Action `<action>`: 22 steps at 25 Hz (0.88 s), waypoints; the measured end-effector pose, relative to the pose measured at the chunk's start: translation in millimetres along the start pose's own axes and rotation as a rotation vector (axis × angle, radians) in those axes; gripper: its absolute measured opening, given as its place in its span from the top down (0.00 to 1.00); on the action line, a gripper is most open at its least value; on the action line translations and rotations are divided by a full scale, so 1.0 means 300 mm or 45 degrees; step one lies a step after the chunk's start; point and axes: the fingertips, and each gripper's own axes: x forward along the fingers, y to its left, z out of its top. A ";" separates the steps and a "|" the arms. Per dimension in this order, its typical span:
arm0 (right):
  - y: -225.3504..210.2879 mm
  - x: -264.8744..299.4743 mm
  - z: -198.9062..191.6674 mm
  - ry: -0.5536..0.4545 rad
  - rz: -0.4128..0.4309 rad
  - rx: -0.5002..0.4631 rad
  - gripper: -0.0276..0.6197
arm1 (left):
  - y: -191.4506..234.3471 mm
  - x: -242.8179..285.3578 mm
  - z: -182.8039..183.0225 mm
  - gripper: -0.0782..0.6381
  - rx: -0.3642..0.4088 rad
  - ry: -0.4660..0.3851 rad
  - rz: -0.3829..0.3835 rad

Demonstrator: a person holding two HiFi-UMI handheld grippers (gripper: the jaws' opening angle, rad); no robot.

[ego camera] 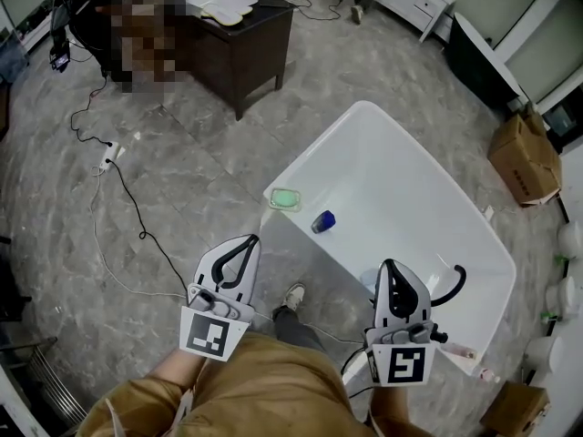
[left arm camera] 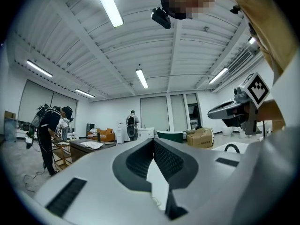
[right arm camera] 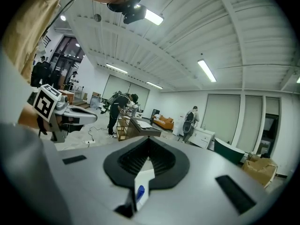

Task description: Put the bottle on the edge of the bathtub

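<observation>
A small blue bottle (ego camera: 323,221) lies near the left corner of the white bathtub (ego camera: 364,121), beside a green soap dish (ego camera: 285,198). I cannot tell whether it rests on the rim or just inside it. My left gripper (ego camera: 250,240) hangs over the floor short of the tub, shut and empty, its jaws meeting at the tip (left arm camera: 152,140). My right gripper (ego camera: 390,265) is over the tub's near edge, also shut with nothing held (right arm camera: 149,140). A sliver of the blue bottle (right arm camera: 139,191) shows below its jaws. Both grippers are well apart from the bottle.
A dark desk (ego camera: 239,44) stands at the back with people near it. A black cable (ego camera: 127,198) trails over the grey floor on the left. A cardboard box (ego camera: 526,157) sits right of the tub. A black faucet (ego camera: 453,282) curves over the tub's right end.
</observation>
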 end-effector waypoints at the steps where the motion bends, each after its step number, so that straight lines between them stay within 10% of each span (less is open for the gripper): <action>1: 0.007 -0.009 0.005 -0.002 0.000 0.002 0.95 | 0.005 -0.014 0.006 0.88 -0.003 -0.002 0.005; 22: 0.091 -0.227 0.075 -0.046 -0.044 0.088 0.95 | -0.076 -0.155 0.125 0.88 0.044 -0.061 -0.104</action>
